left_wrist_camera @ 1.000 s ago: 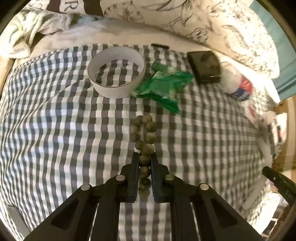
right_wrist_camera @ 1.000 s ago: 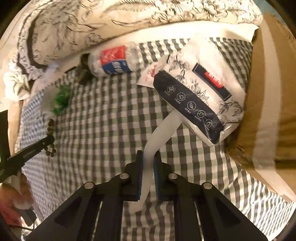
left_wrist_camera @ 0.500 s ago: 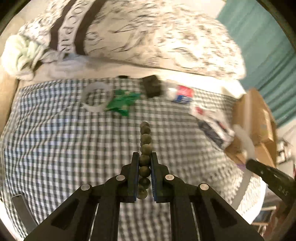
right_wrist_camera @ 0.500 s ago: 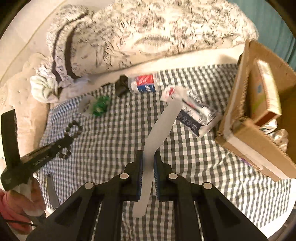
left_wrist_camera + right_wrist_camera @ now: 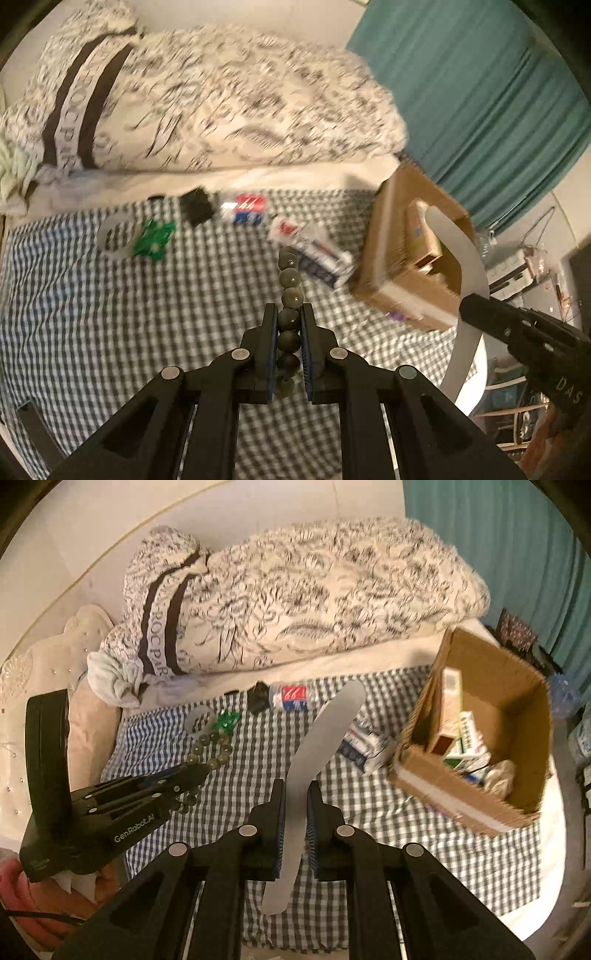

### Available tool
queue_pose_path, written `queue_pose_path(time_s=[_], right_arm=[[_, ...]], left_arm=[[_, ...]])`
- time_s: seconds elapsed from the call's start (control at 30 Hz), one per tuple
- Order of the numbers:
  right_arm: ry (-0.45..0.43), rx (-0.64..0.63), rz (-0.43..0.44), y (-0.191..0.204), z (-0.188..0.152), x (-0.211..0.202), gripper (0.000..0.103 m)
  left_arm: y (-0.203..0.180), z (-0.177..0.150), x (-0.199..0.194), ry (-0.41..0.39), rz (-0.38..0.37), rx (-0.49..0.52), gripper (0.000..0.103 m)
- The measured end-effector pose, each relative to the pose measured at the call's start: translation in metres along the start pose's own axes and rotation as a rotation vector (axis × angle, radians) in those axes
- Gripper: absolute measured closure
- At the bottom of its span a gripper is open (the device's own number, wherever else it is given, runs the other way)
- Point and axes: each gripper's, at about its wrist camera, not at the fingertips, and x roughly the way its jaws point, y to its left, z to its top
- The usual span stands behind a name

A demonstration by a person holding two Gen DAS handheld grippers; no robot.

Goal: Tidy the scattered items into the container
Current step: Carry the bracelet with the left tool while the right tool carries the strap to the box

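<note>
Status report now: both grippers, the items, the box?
Left gripper shut on bead bracelet. Right gripper shut on white shoehorn. Cardboard box open, nothing blocking.

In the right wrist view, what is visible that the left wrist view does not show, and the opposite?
Only the right wrist view looks into the cardboard box, showing small cartons and crumpled foil, and shows the bead bracelet as a full loop held by the left gripper.

Only the left wrist view shows those beads edge-on between its jaws, and the right gripper from outside, carrying the white shoehorn over the box.

Both show the checked cloth, tape ring, green wrapper, bottle and toothpaste box.
</note>
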Motion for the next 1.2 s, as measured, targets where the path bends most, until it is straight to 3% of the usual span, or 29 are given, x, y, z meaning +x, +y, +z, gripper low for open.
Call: queue_pose_path(time_s=[0.2, 0.47, 0.63, 0.97, 1.07, 1.13, 1.17, 1.2], right_arm=[[-0.058, 0.016, -0.027, -0.032, 0.004, -0.029, 0.093], [-0.101, 0.057, -0.053, -0.108, 0.015, -0.051, 0.093], [-0.087, 0.061, -0.068, -0.16, 0.024, -0.043, 0.093], [-0.039, 0.093, -0.066, -0.244, 0.044, -0.005, 0.092], [-0.034, 0.119, -0.065, -0.259, 0.049, 0.0, 0.086], [-0.037, 0.134, -0.079, -0.267, 0.052, 0.001, 0.071], [-0.043, 0.141, -0.085, -0.27, 0.054, 0.001, 0.066], [-0.049, 0.147, -0.092, -0.273, 0.054, 0.0, 0.057]], left_arm=[[-0.047, 0.01, -0.005, -0.047, -0.009, 0.054, 0.092], [-0.13, 0.026, 0.023, -0.042, -0.031, 0.11, 0.092], [-0.183, 0.043, 0.059, -0.037, -0.042, 0.133, 0.092], [-0.237, 0.064, 0.133, 0.038, -0.032, 0.15, 0.092], [-0.248, 0.069, 0.151, 0.066, -0.022, 0.163, 0.092], [-0.253, 0.071, 0.158, 0.074, -0.013, 0.177, 0.09], [-0.257, 0.072, 0.162, 0.084, -0.009, 0.192, 0.083], [-0.261, 0.072, 0.165, 0.094, 0.0, 0.209, 0.069]])
